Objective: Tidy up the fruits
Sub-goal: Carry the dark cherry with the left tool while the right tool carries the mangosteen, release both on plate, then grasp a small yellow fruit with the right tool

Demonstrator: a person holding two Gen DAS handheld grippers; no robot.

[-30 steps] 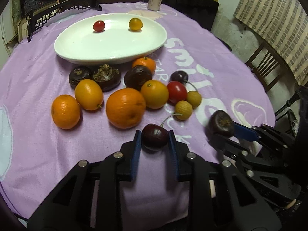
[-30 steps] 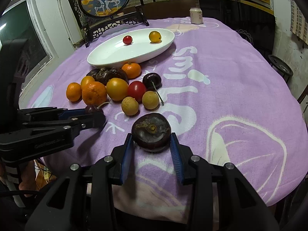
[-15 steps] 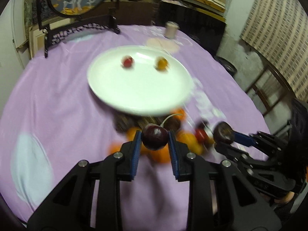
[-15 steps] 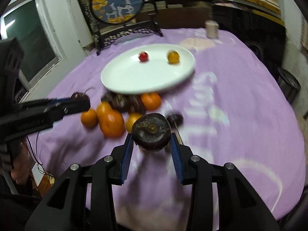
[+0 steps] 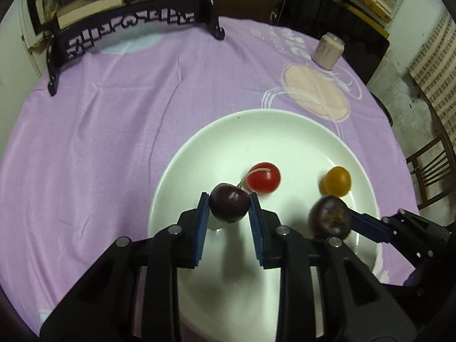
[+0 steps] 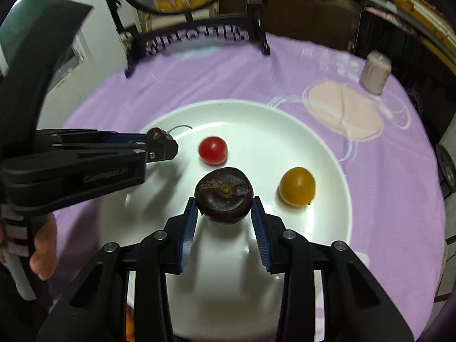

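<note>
My left gripper is shut on a dark cherry with a pale stem and holds it above the white plate. My right gripper is shut on a dark brown round fruit above the same plate. A red cherry tomato and a yellow cherry tomato lie in the plate. The right gripper's fruit shows in the left wrist view; the left gripper and its cherry show in the right wrist view.
The plate sits on a purple tablecloth. A black carved stand holds a round picture at the table's far edge. A small pale jar stands at the far right. A wooden chair is off the right side.
Both grippers have moved forward from over the loose fruit pile to above the plate, each still holding its fruit. The pile has dropped out of view.
</note>
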